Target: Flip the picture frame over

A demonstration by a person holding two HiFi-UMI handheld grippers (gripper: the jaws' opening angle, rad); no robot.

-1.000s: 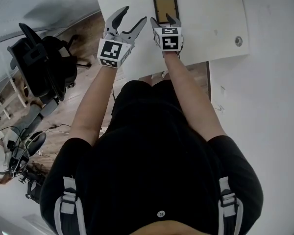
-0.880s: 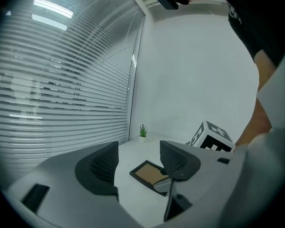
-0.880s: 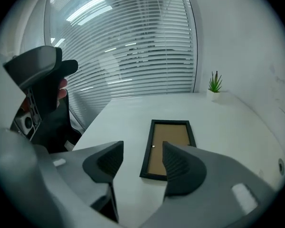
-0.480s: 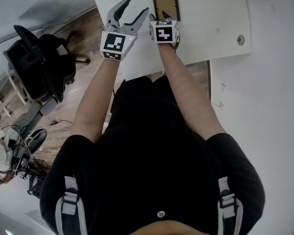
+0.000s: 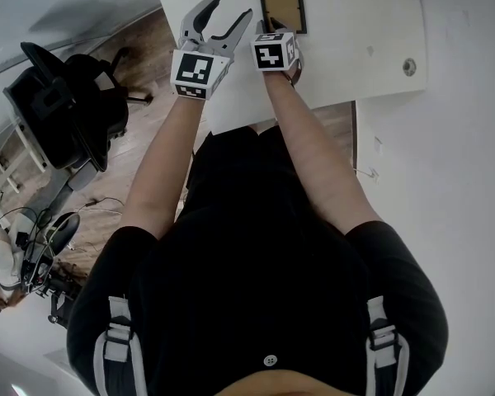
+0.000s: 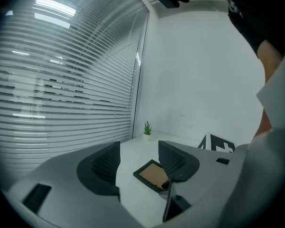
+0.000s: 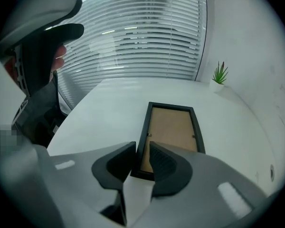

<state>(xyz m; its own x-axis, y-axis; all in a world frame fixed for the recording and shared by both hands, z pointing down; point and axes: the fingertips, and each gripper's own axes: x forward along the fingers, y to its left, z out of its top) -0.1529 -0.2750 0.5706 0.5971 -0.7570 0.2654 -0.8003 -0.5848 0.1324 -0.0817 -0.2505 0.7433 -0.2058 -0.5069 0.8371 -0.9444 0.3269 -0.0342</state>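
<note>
"What's the right hand-held gripper [image 5: 274,30] up to?"

"Its jaws have just been closing. They sit narrow now on the near left corner of the picture frame [image 7: 173,127], one jaw outside the black rail and the other over the brown back. The pads look pressed against that rail."

"And the frame itself?"

"It lies flat on the white desk [image 5: 355,23], back side up, with its long sides running away from the person. From above, the gripper covers that near corner."

"The other one?"

"The left hand-held gripper [image 5: 231,8] hangs just to the left of the frame. Its jaws are wide apart with only bare desk between them. Seen along its jaws, its own right jaw hides one corner of the frame."

"What else is around?"

"A small potted plant [image 7: 220,73] stands at the far corner of the desk by the wall, well apart from the frame. Blinds [image 7: 142,42] run along the window behind it. There's a round cap [image 5: 409,67] set in the desk off to the right. A black office chair [image 5: 66,106] stands on the wood floor [image 5: 140,56] at the person's left."
</note>
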